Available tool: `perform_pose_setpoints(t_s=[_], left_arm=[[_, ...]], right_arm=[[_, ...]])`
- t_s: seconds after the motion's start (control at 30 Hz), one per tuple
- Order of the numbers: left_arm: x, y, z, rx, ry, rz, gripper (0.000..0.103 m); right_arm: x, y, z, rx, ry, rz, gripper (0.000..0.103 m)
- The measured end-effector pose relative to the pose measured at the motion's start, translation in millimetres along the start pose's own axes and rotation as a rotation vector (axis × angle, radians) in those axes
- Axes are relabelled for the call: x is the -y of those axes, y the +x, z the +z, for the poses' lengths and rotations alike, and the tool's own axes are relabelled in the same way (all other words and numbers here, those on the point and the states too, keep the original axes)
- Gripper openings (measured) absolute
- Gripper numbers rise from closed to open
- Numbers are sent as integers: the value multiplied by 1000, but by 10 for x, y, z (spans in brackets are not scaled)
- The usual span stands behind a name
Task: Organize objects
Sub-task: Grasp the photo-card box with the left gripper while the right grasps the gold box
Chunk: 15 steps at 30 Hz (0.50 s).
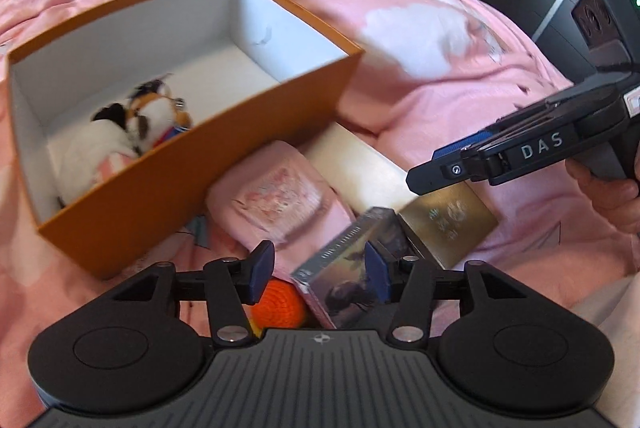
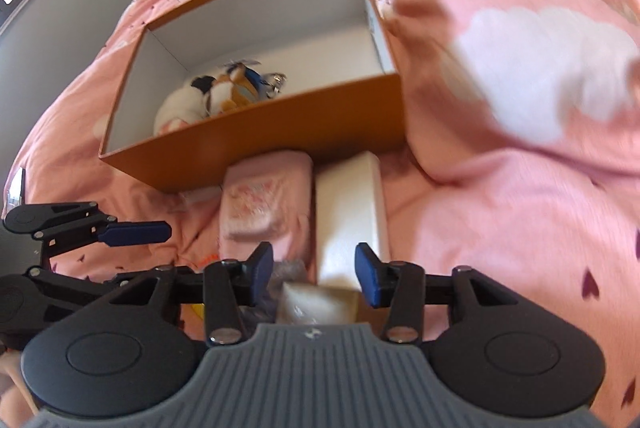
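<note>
The left tool [image 1: 320, 270], spread wide, frames a glossy card box [image 1: 340, 276] without gripping it (an orange ball [image 1: 278, 302] sits beside); the right tool [image 2: 314, 272] hovers open over a white box [image 2: 348, 212]. At 11 o'clock, the orange box [image 1: 168, 184] holds a plush cat [image 1: 120, 136] on the pink bed [image 1: 420, 40].

The right gripper [image 1: 424, 174] bears "DAS" in white letters; other print is too blurred.

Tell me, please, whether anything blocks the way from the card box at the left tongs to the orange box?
Nothing closes the orange box: it is open-topped, with only a plush toy in one corner. Its near wall rises between the card box and the inside, and a pink packet lies before it, so the left tongs would probably need to lift over both.
</note>
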<state>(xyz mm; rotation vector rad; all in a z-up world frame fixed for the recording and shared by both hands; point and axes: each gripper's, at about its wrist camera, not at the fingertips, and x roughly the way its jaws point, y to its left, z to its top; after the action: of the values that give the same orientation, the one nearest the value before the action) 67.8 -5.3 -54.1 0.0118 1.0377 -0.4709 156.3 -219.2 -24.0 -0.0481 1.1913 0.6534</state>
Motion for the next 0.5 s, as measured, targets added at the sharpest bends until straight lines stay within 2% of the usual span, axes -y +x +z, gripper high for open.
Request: perform_pose_setpoints(t_s=[0.13,0.23,0.37,0.5], left_arm=[[166,171,27,-42,153,-10,65],[215,286,89,-73,225,-15,67],[233,433,126,-145,282,-36,69],[189,564,136,-217,266,-78,70]], right_arm=[[98,5,-111,-39,28,-21,54],[143,41,-168,-68,43,-13,57],[160,90,-196,-83,48,-5,63],[150,141,-194,-100,37,-5,66]])
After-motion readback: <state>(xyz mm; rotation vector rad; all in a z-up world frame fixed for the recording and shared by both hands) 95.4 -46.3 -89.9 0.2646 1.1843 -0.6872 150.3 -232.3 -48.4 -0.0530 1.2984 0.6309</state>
